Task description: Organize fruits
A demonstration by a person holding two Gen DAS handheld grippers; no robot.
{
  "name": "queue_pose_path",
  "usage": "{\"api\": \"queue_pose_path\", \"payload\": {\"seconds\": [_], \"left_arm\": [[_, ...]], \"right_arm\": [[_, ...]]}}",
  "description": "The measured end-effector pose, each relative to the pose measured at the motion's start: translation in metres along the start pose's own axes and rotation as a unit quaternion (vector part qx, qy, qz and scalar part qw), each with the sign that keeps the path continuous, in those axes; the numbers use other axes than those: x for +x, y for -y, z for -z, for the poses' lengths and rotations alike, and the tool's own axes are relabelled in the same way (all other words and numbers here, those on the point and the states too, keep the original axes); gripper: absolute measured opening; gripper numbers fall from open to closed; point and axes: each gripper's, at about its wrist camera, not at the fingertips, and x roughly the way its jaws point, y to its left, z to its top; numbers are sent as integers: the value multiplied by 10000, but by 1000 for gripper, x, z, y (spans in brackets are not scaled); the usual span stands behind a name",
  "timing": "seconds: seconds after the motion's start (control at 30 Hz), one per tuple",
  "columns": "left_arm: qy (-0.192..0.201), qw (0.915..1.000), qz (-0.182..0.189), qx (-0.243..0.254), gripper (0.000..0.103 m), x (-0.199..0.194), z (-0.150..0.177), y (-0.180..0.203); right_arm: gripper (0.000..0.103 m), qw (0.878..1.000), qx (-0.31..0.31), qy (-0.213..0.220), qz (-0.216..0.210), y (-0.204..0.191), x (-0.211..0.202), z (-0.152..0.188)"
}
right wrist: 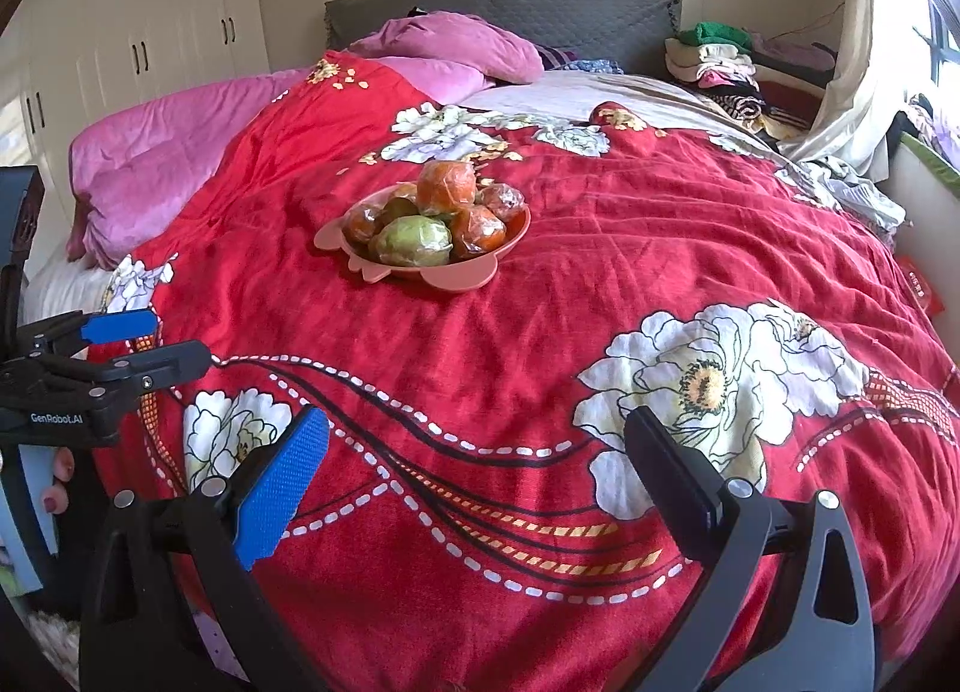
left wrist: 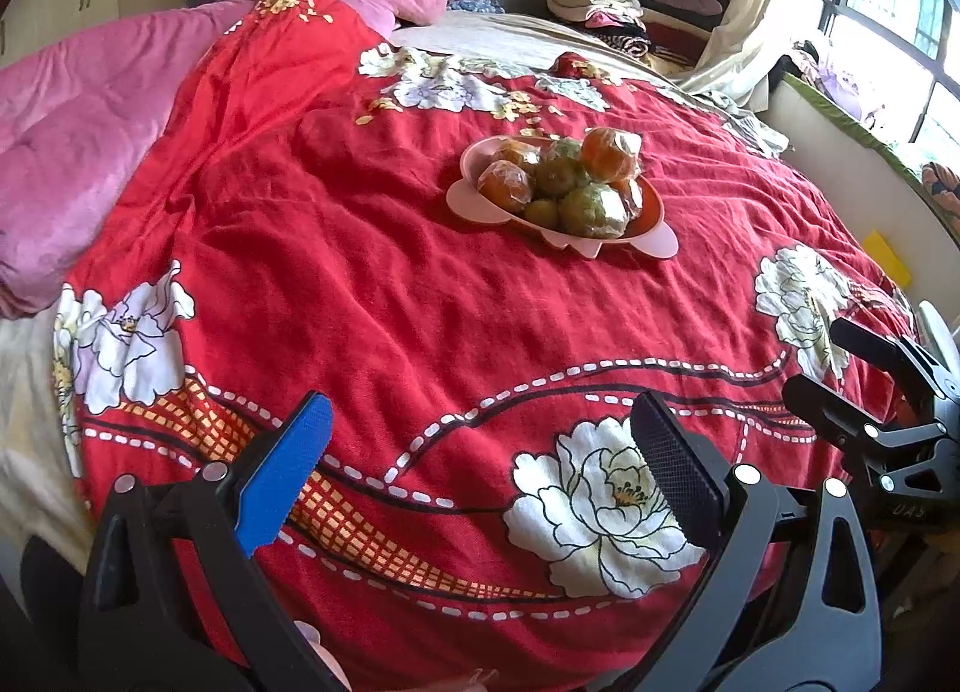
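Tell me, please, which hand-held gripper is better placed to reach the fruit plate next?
Neither clearly: both the left hand-held gripper and the right hand-held gripper are open, empty and well short of the fruit plate.

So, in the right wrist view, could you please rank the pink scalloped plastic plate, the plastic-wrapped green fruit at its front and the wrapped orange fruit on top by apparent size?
1. Pink scalloped plastic plate, clearly largest.
2. Wrapped green fruit.
3. Wrapped orange fruit on top, though it looks close to the green one and sits farther back, so that order is unsure.

I'm seeing a red floral bedspread (left wrist: 372, 284) covering the bed, a pink quilt (left wrist: 78, 152) bunching along its left side, folded clothes (right wrist: 720, 62) stacking by the grey headboard (right wrist: 498, 14), white wardrobe (right wrist: 138, 26) standing left.
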Motion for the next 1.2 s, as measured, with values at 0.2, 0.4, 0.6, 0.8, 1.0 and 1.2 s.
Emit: {"api": "queue_pose_path", "payload": {"seconds": [0.2,0.4,0.6,0.8,1.0,1.2], "left_arm": [[20,10000,7,-1,93,-1,0,0],[26,10000,-12,-10,93,-3,0,0],[44,10000,-1,-16,93,-6,-1,-1],[42,10000,3,-20,93,-6,-1,-1],[24,10000,-1,-9,93,-6,-1,-1],[37,10000,12,6,93,-7,-2,-2]], "right_arm": [[99,10000,35,13,6,1,-1,0],[99,10000,50,23,22,0,-4,-1],[99,10000,45,22,16,0,-4,-1],[99,10000,57,24,23,1,-3,-1],[99,10000,60,25,31,1,-4,-1],[99,10000,60,28,28,1,-4,-1]]}}
